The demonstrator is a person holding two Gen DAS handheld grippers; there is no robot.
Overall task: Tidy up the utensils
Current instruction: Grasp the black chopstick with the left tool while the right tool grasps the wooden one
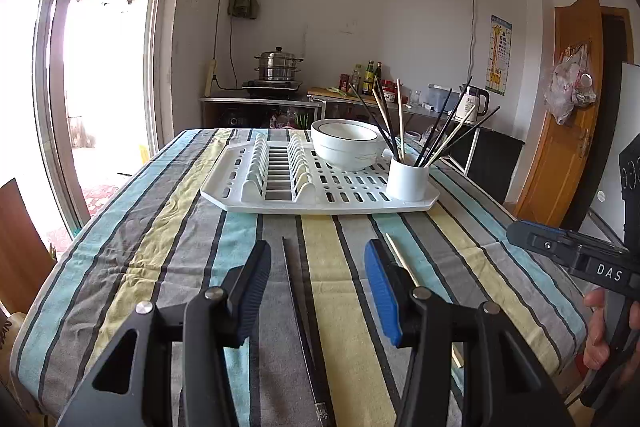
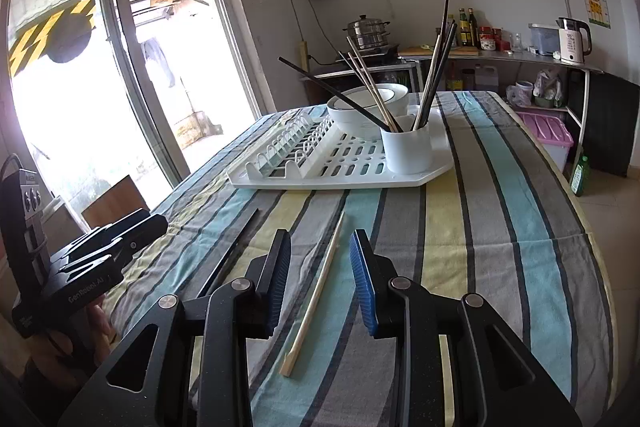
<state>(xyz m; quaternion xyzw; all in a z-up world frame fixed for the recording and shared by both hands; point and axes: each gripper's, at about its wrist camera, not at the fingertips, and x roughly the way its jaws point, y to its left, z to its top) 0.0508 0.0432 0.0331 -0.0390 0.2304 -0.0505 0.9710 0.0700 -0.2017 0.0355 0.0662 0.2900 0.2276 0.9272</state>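
Note:
On the striped tablecloth (image 1: 168,227) a black chopstick (image 1: 300,307) lies between the fingers of my left gripper (image 1: 318,255), which is open and not touching it. A wooden chopstick (image 2: 310,307) lies flat between the fingers of my right gripper (image 2: 320,243), also open, pads apart from it. That wooden chopstick (image 1: 400,255) shows just right of the left gripper's blue pad. Farther back, a white cup (image 1: 408,179) holding several black and wooden chopsticks stands on the white dish rack (image 1: 320,203), with white bowls (image 1: 346,143) behind it.
The right gripper (image 1: 560,251) and a hand are at the left wrist view's right edge. The left gripper (image 2: 120,239) sits at the right wrist view's left. A glass door is left of the table, and a counter with a kettle (image 2: 574,41) and steamer pot (image 2: 368,33) is behind.

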